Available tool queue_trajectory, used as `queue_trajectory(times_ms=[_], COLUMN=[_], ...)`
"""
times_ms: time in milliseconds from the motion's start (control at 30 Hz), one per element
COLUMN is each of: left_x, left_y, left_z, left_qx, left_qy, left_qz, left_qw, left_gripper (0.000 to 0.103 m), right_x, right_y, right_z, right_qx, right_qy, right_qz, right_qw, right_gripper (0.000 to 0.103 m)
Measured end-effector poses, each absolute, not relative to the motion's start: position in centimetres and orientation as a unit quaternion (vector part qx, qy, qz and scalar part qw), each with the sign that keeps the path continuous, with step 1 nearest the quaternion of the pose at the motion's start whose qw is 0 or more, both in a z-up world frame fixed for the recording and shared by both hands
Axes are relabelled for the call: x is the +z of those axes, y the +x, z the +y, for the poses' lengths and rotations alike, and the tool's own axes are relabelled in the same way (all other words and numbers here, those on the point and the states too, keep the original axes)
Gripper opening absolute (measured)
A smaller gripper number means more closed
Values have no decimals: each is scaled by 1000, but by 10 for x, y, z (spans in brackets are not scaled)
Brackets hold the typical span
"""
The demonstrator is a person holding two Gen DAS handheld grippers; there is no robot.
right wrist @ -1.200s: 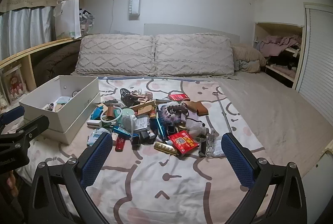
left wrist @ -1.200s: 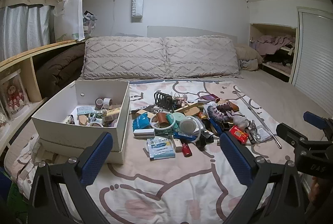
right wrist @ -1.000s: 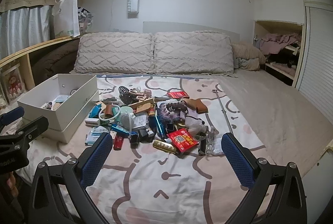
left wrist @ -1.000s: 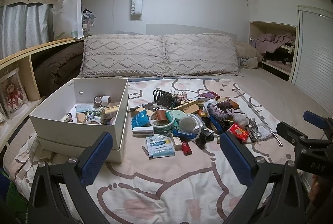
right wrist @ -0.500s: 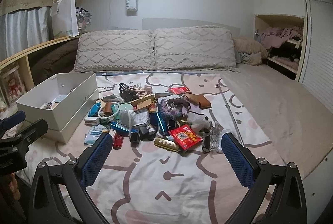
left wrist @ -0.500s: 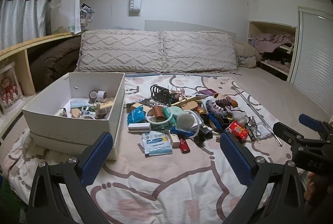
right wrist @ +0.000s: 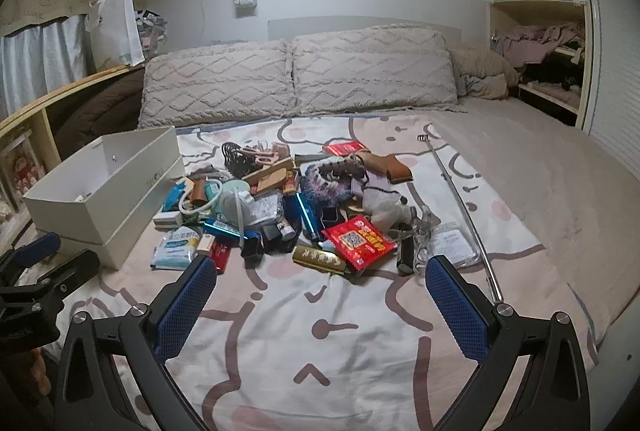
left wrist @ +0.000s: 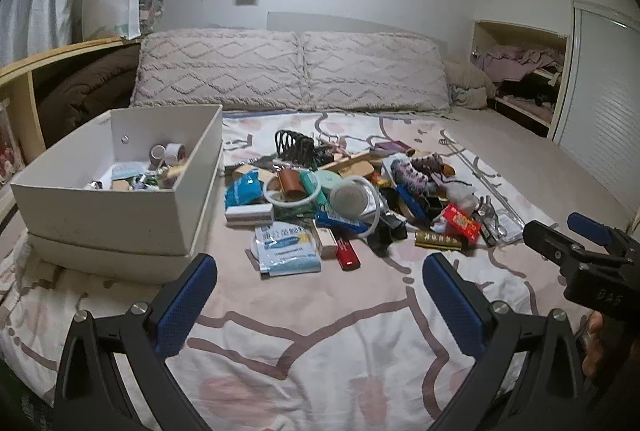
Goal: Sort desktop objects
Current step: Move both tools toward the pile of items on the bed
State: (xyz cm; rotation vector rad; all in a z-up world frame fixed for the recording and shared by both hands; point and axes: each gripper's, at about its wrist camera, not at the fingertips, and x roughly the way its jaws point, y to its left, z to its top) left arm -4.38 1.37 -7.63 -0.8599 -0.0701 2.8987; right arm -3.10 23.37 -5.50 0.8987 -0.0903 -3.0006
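White cardboard forms the open box [left wrist: 120, 215] that sits near the left edge of the bed [left wrist: 320, 331], and a few small things already lie inside it: tape rolls, a packet and some bits you cannot name from here. By that sign, your sorting has begun but most of it is left. The pile of objects [left wrist: 352, 199] lies heaped in the middle of the bed, just right of the box, and it holds dozens of pieces. You can make out a pale blue tissue pack [left wrist: 288, 251], a red lighter [left wrist: 347, 254], a red packet [right wrist: 360, 241], a gold bar-shaped wrapper [right wrist: 320, 259] and a thin metal rod [right wrist: 464, 207] along the pile's right side. Your left gripper [left wrist: 320, 295] hangs over the near edge of the bed, jaws wide apart and holding nothing. Your right gripper [right wrist: 320, 295] does the same, spread wide and empty. Much of the pile overlaps, so items underneath are hidden. From the right wrist view the box wall blocks nearly all its contents. Print on the packets is too small to read.
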Motion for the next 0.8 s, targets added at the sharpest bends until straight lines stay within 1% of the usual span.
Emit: queue_trajectory(times_ms=[433,800], left_x=[-112,-139], left_y=[-67,-88], left_z=[11,1], left_qx=[946,931], left_qy=[-317,-360], left_qz=[-29,-41], left_qw=[63,50], left_gripper=[103,103], right_x=[-87,-112], right_y=[-48,-77], right_z=[244,245], right_qx=[-946,-930], right_qy=[320,366], right_qz=[-43,-25], right_qw=[1,18], right_gripper=[103,103])
